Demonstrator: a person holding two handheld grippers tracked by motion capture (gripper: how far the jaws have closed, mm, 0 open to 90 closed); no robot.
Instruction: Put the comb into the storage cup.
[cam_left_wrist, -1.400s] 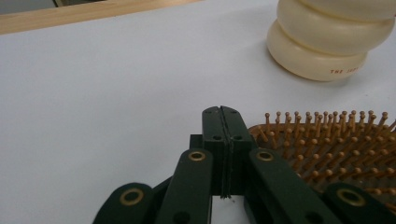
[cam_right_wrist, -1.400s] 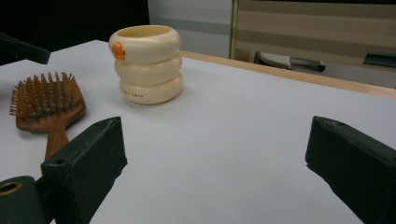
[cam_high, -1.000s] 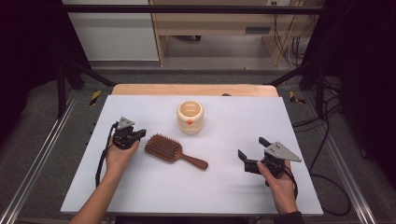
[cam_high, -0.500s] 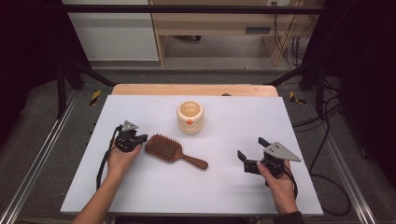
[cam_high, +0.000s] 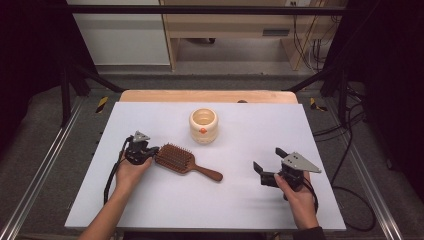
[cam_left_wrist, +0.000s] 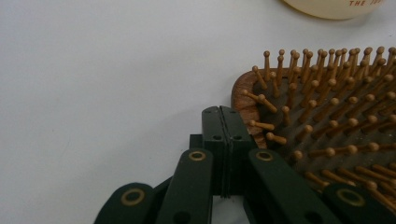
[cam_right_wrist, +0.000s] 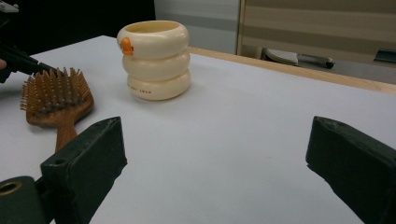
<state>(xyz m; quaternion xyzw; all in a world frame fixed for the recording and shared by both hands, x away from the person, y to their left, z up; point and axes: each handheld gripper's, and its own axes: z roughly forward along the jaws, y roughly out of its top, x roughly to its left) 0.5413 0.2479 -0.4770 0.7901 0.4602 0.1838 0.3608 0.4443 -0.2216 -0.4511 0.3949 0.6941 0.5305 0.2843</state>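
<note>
Now | one hairbrush (cam_high: 176, 158) | one cream cup (cam_high: 203, 125) | left gripper (cam_high: 150, 150) closed, empty | right gripper (cam_high: 270, 159) wide open, empty

Red lettering on the cream pot

The cream, three-ringed plastic pot (cam_left_wrist: 334, 7) bears small red capitals on its lowest ring; in the left gripper view they read "THE", then a cut-off word beginning "JU" or the like. In the right gripper view the same red line (cam_right_wrist: 142, 88) is too small to read.
</note>
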